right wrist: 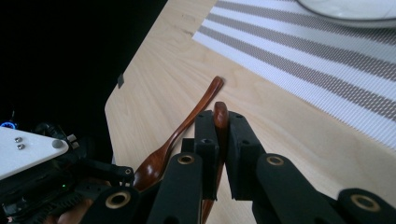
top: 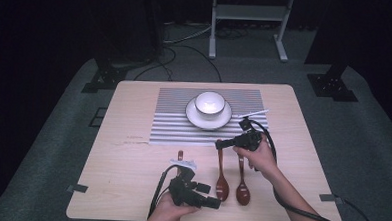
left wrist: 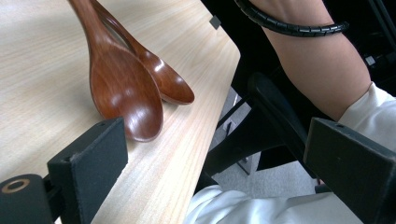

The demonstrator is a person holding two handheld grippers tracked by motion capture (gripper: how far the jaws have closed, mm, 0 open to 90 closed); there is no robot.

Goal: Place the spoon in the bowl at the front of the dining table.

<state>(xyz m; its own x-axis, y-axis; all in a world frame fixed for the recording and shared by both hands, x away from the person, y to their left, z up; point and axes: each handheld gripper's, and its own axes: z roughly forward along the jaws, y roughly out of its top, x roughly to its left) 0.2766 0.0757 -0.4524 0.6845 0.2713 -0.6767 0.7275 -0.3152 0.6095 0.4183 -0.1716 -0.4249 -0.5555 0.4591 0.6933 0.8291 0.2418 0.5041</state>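
Three dark wooden spoons lie on the light wooden table (top: 131,163). My right gripper (top: 218,144) (right wrist: 220,122) is shut on the handle tip of the middle spoon (top: 221,176) (right wrist: 220,112) (left wrist: 123,93), whose bowl rests on the table while its handle tilts up. A second spoon (top: 242,190) (left wrist: 170,81) lies just to its right, its handle passing under the right hand. The third spoon (top: 180,154) (right wrist: 187,121) lies left of them, its bowl end hidden by my left gripper (top: 209,195) (left wrist: 217,135). That gripper is open near the front edge, its jaws towards the spoon bowls, holding nothing.
A grey-and-white striped placemat (top: 173,124) (right wrist: 303,65) covers the far middle of the table. On it stands a white plate (top: 196,119) (right wrist: 345,14) with a white bowl (top: 209,102). The person's right forearm (left wrist: 317,65) crosses the front right corner.
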